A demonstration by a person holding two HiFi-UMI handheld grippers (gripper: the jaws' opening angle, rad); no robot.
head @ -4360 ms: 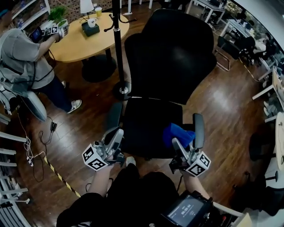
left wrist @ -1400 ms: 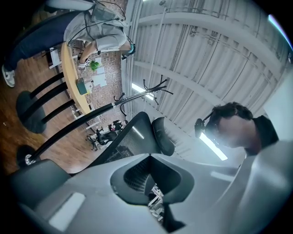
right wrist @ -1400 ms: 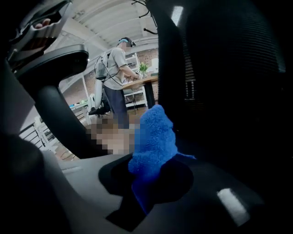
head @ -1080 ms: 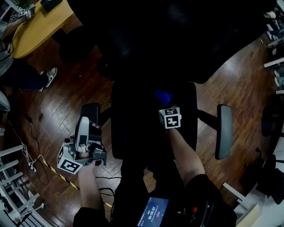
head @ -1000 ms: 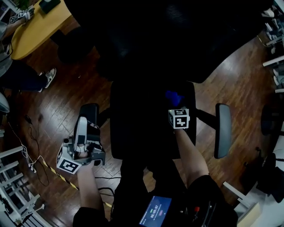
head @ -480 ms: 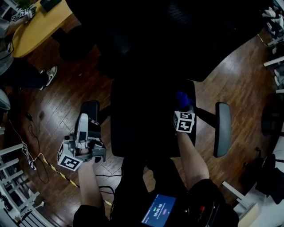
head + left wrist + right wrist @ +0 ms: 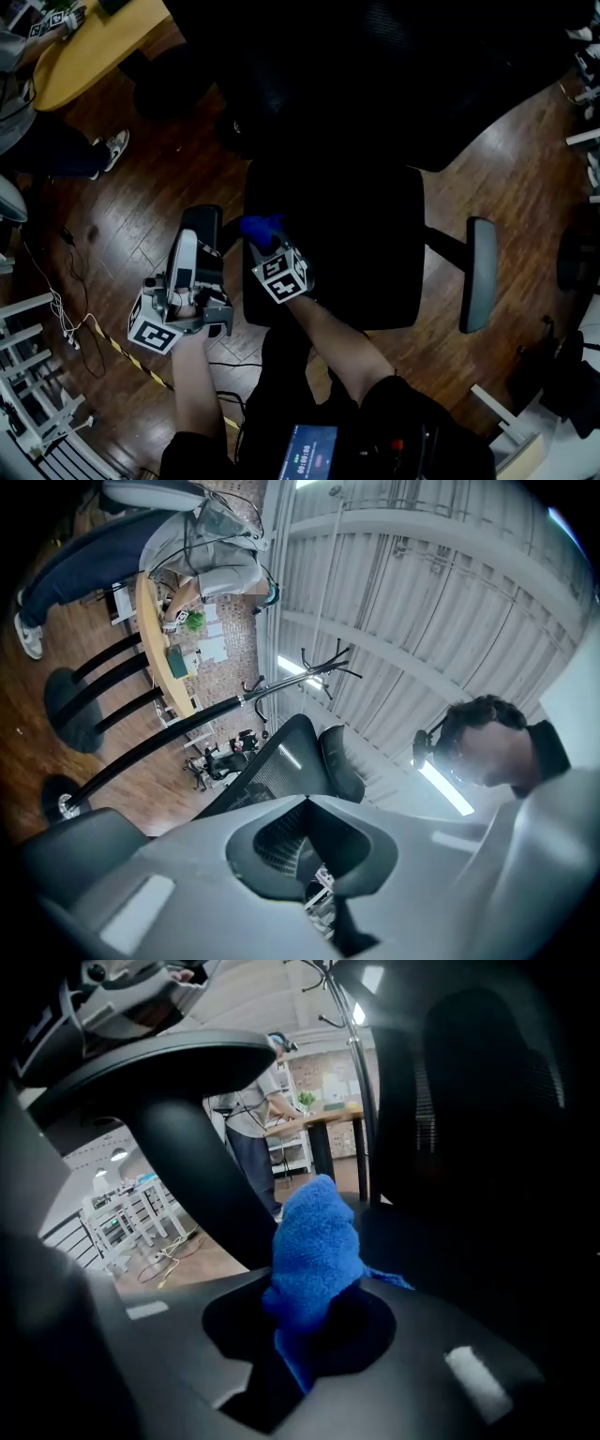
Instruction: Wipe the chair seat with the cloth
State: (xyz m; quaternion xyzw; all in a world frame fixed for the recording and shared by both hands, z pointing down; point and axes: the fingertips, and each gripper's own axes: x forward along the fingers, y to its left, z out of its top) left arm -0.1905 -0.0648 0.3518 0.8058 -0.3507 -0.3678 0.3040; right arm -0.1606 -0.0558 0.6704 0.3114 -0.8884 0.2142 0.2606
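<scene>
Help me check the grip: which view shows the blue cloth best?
The right gripper view: the cloth fills the middle, pinched in the jaws of the right tool. The head view shows only a blue tuft ahead of that tool at the left edge of the chair seat. The left gripper view shows none of it.

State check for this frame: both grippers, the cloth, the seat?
Left gripper: shut, empty, off to the seat's left.
Right gripper: shut on the cloth.
Cloth: bunched, gripped, at the seat's left edge.
Seat: bare apart from the cloth.
</scene>
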